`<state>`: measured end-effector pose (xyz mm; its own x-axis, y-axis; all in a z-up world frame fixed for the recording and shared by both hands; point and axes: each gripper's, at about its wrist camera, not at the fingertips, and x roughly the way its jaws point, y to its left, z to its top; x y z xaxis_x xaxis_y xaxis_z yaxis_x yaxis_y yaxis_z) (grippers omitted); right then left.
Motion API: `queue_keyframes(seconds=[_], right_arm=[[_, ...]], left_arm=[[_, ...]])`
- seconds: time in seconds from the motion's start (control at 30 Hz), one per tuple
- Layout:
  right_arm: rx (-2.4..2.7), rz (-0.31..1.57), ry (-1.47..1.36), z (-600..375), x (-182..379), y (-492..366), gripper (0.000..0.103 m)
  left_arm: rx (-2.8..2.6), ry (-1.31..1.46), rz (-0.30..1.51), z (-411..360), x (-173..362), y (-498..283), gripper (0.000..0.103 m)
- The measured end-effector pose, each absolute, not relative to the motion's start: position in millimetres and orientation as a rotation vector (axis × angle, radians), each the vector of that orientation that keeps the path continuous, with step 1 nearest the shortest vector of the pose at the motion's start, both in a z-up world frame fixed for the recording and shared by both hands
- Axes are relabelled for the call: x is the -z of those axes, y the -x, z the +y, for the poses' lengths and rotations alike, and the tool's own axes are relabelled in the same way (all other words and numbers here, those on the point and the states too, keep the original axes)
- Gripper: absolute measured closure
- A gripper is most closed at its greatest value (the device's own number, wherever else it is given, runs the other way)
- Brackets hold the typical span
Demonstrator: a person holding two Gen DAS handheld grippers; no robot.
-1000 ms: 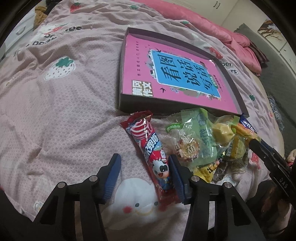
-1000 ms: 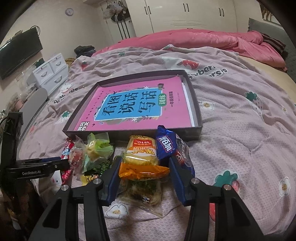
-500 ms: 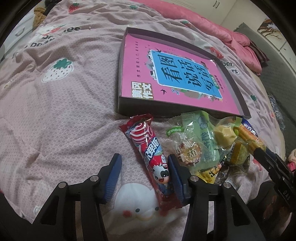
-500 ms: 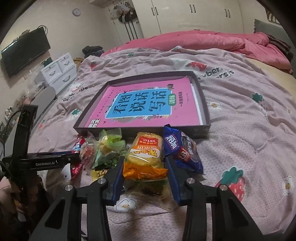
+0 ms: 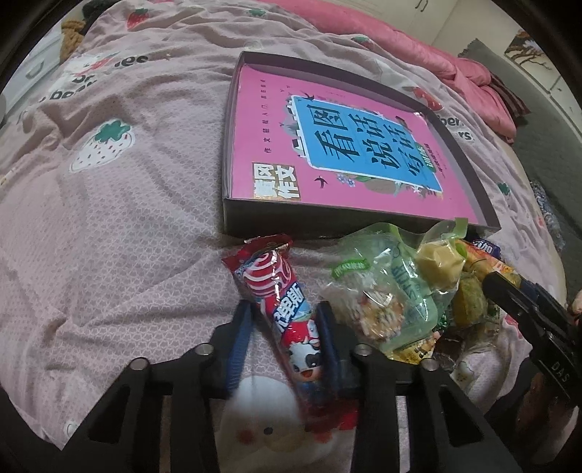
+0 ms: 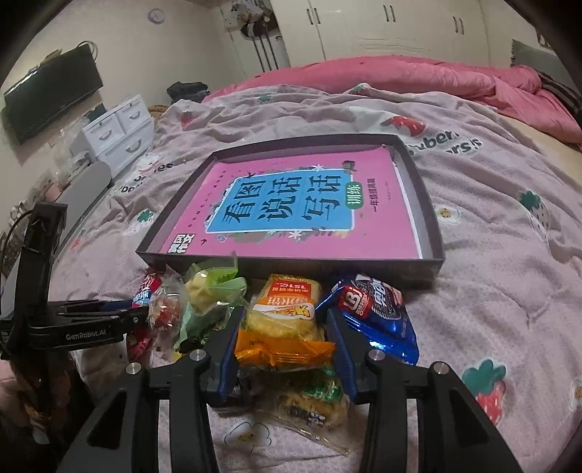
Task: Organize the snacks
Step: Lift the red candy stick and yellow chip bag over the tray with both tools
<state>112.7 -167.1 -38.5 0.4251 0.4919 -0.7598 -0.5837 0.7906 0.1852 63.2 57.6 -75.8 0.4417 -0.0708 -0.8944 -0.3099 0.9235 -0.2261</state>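
Several snack packets lie in a heap on the bed in front of a shallow dark box (image 5: pixel 227 152) holding a pink book (image 5: pixel 269 145). My left gripper (image 5: pixel 285 320) is closing its jaws on a long red candy packet (image 5: pixel 276 287) with a cartoon cow, and both pads meet the packet's edges. In the right wrist view my right gripper (image 6: pixel 285 327) is shut on a yellow and orange snack packet (image 6: pixel 287 320). A blue packet (image 6: pixel 374 309) lies just right of it, and clear green bags (image 6: pixel 211 291) lie to its left.
The pink strawberry-print bedspread (image 5: pixel 109 218) stretches wide to the left of the box. A bright pink quilt (image 6: pixel 418 76) is bunched at the far side. White drawers (image 6: pixel 120 131), a wall television (image 6: pixel 51 94) and wardrobes (image 6: pixel 382 25) stand beyond the bed.
My left jaws have narrowed from wide apart to close on the red candy packet. My right jaws have closed slightly onto the yellow packet and come a little nearer the heap.
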Motion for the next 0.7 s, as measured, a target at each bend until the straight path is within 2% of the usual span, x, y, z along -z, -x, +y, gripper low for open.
queue_keyframes(seconds=[0.03,0.07,0.27,0.7], right_arm=[[-0.679,0.910,0.111,-167.8,38.0,-112.3,0.060],[-0.683,0.911,0.104,-169.4,37.1,-112.1,0.061],[-0.708,0.900,0.014,-185.1,25.4,-107.0,0.064],[-0.713,0.766,-0.067,-205.0,-8.2,-97.3,0.064]], left_arm=[[-0.151,0.389,1.109,57.9,75.9,-63.7,0.078],[-0.146,0.396,1.109,59.0,75.9,-64.0,0.080],[-0.126,0.435,1.101,64.1,71.6,-58.4,0.085],[-0.108,0.448,1.001,66.4,29.4,-33.3,0.086]])
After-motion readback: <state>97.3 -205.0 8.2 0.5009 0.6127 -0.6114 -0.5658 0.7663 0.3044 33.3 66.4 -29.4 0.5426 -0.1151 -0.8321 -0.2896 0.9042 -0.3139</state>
